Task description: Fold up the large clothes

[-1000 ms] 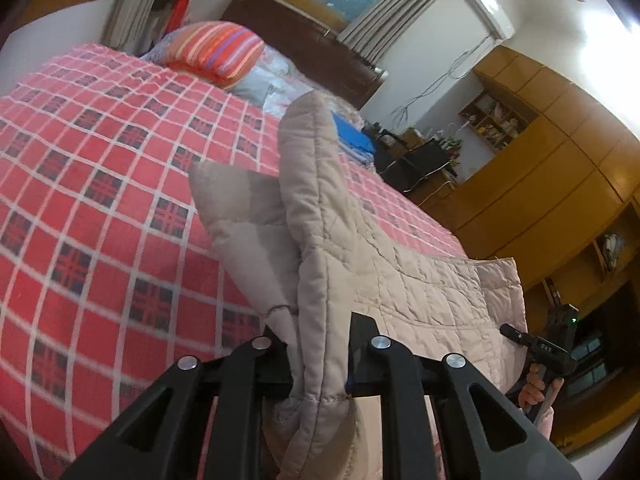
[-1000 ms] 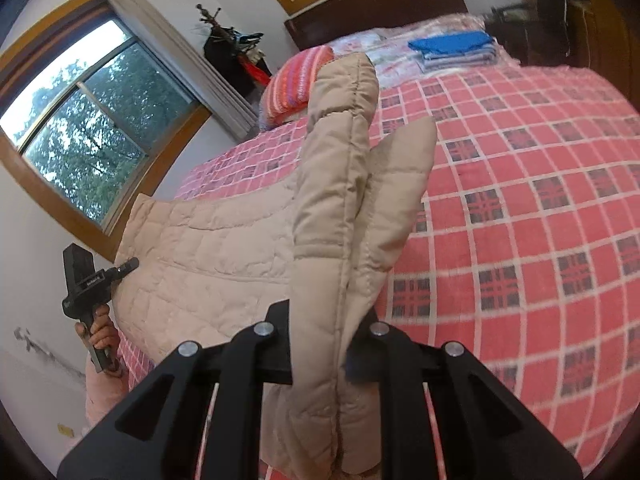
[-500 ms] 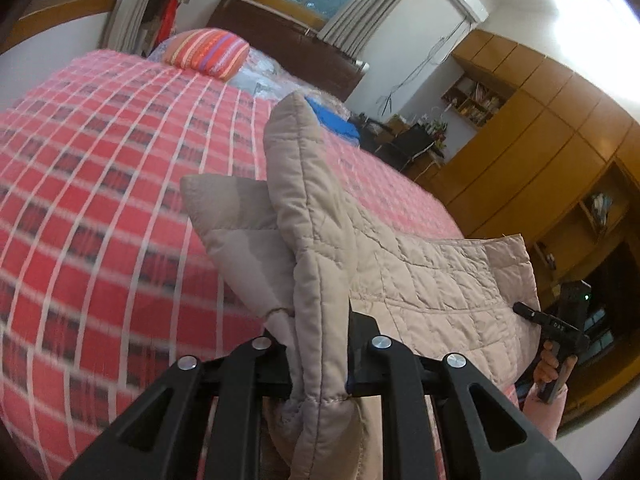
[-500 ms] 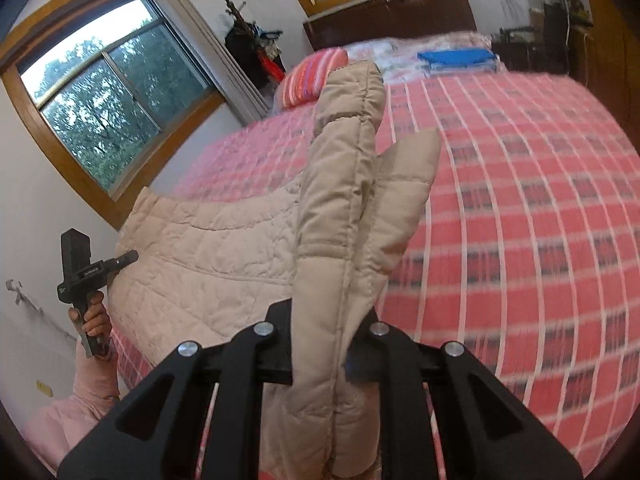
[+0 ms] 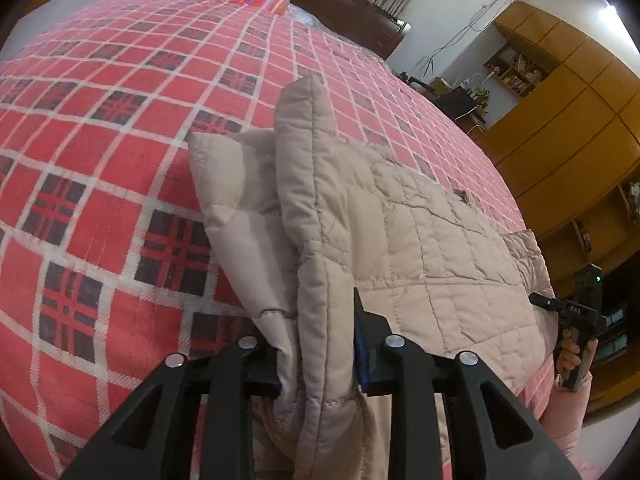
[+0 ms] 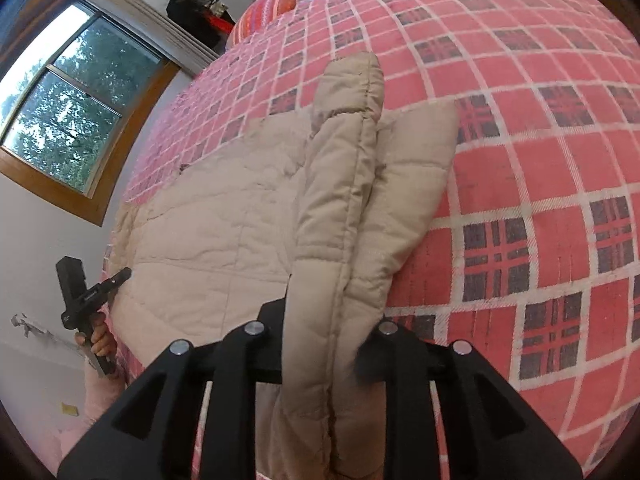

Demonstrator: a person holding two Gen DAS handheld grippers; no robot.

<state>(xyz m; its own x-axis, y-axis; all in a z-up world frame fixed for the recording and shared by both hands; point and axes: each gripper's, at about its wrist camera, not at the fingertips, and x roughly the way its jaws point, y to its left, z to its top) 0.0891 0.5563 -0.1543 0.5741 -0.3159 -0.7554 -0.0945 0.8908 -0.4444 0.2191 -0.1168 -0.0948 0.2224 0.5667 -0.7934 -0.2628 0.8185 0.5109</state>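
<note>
Both hand-held grippers, left (image 5: 316, 344) and right (image 6: 320, 320), still clamp the beige quilted jacket (image 5: 420, 240), now lower over the checked bedspread (image 5: 120, 160).

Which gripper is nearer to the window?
Left. The left gripper holds the jacket edge on the window side; the right gripper grips the jacket farther from it, over the bed.
</note>
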